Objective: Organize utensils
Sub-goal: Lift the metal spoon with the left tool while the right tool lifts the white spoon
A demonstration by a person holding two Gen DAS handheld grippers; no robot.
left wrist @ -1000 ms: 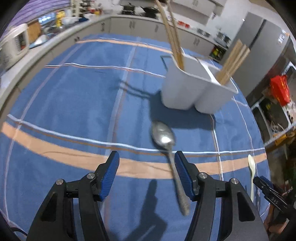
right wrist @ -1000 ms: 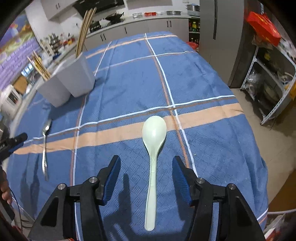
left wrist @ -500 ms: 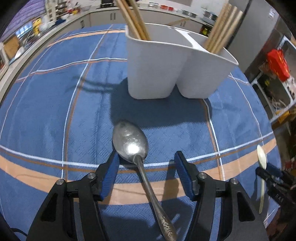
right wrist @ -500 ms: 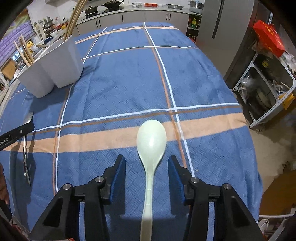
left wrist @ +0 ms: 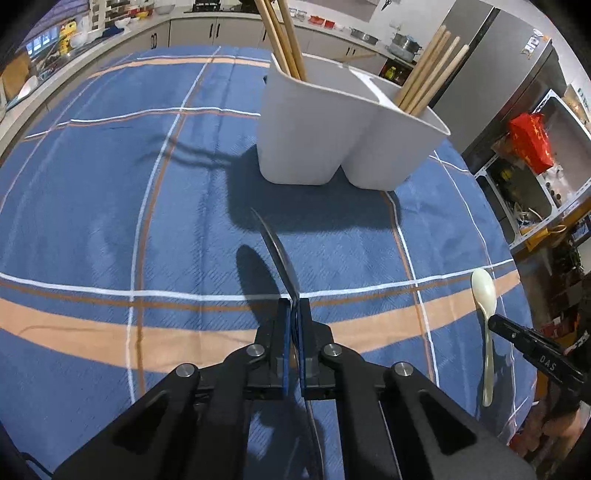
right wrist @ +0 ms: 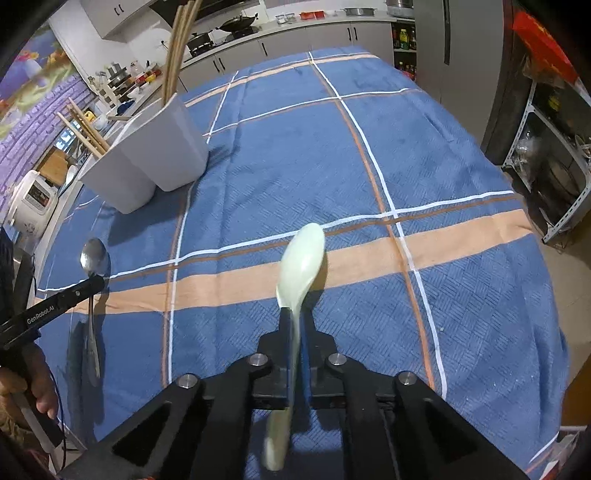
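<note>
My left gripper is shut on the neck of a metal spoon, held edge-on just above the blue checked tablecloth. My right gripper is shut on the handle of a pale green plastic spoon, its bowl pointing forward. A white two-compartment utensil holder with wooden chopsticks stands ahead of the left gripper; it also shows in the right wrist view at far left. The metal spoon and left gripper show at left in the right wrist view.
The table's right edge drops off toward a metal shelf and a grey fridge. Kitchen counters run behind the table. A white appliance sits beyond the holder.
Both grippers have closed: the left on the metal spoon, the right on the green spoon. The metal spoon has turned on edge and both spoons are tilted up off the cloth.
</note>
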